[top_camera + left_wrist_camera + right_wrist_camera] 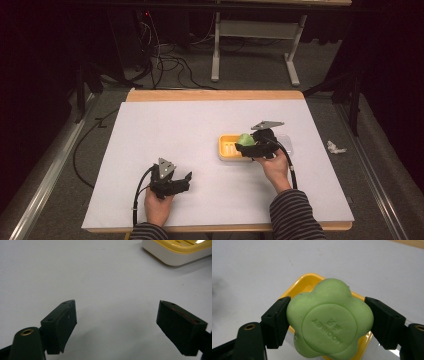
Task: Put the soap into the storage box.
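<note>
Green, flower-shaped soap [329, 321] sits clamped between the right gripper's [329, 322] two black jaws, held over the yellow soap dish [305, 283] just beyond them. Well apart, the left gripper [116, 323] rests on the white table [75, 270], jaws spread wide, holding nothing.

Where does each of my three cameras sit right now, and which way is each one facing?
High view: above the person's side, looking forward and down on the white table; both hands show, with the left gripper and right gripper.
Left gripper view: rides the left gripper, looking across bare table between its open jaws toward a corner of the yellow soap dish.
Right gripper view: rides the right gripper, looking down at the green soap clamped over the dish.
Shared: all three show the dish.
</note>
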Demonstrator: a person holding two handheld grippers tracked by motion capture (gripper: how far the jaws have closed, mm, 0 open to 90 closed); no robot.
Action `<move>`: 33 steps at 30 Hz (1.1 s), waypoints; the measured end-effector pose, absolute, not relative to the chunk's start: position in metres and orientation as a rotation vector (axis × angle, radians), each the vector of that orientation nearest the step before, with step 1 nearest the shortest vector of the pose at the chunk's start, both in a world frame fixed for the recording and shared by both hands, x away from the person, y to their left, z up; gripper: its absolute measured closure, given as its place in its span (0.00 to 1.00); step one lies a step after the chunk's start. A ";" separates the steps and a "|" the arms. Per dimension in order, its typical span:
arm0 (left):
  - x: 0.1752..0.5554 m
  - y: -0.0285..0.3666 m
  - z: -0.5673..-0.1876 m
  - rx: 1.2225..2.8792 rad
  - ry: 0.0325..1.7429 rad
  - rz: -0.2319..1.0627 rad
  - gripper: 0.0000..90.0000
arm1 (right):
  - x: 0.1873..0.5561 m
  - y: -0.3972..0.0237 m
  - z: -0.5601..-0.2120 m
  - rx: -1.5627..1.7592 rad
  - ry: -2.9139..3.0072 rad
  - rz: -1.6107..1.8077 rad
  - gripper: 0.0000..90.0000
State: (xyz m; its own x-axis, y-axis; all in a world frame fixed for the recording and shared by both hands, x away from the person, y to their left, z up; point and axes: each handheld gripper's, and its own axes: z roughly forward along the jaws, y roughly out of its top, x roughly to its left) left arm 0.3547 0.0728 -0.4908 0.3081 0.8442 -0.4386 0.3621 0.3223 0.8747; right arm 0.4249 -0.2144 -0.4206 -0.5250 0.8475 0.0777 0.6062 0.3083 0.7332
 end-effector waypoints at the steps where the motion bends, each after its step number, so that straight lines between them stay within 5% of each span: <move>1: 0.355 0.073 -0.491 1.265 1.282 0.470 0.19 | 0.427 -0.214 -0.422 1.317 2.258 1.045 0.28; 33: 0.355 0.073 -0.491 1.261 1.284 0.467 0.19 | 0.451 -0.206 -0.446 1.447 2.295 0.927 0.27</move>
State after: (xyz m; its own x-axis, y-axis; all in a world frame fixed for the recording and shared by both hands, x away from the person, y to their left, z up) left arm 0.3547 0.0727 -0.4907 0.3059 0.8426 -0.4432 0.3608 0.3282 0.8730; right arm 0.4512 -0.2060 -0.4460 -0.4627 0.8805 0.1031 0.7051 0.2950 0.6448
